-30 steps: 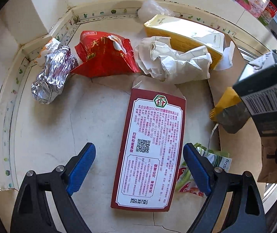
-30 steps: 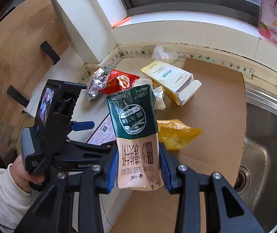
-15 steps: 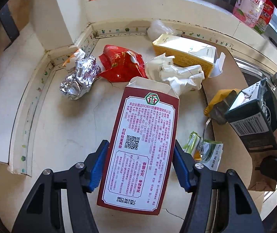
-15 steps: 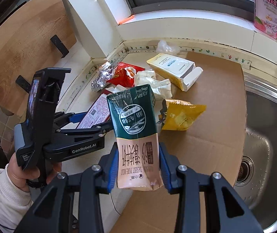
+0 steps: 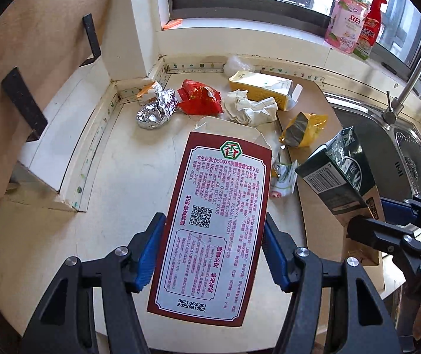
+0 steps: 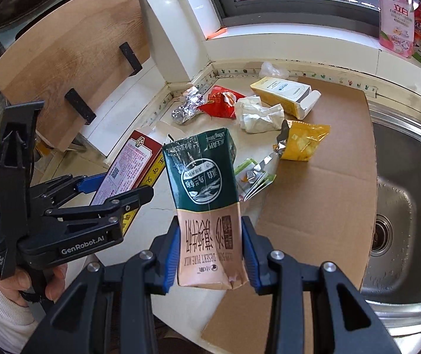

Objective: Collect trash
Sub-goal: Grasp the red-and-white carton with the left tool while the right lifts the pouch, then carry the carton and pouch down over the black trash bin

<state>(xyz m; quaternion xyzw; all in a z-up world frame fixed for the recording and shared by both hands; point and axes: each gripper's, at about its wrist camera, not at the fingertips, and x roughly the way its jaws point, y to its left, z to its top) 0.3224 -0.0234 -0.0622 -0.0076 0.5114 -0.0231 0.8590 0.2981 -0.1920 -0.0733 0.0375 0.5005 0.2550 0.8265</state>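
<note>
Above the countertop (image 5: 127,177), your left gripper (image 5: 214,250) has its jaws about half open, clamped on the red box (image 5: 219,221). Your right gripper (image 6: 210,258) pinches the green milk carton (image 6: 206,194) with narrow jaws. Foil ball (image 5: 155,109), red wrapper (image 5: 200,100) and crumpled paper (image 5: 251,110) lie on the counter near the back wall.

Bare countertop (image 5: 62,236) left; trash pile (image 5: 248,109) blocks the back.

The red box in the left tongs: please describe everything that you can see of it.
The red box is a flat, long carton, dark red at the border, with a white panel of red print, a QR code and a green and red emblem. Its top flap stands open, showing plain cardboard inside. The left tongs pinch its long edges with blue pads, holding it tilted, clear of the pale counter. Nothing else touches it.
</note>
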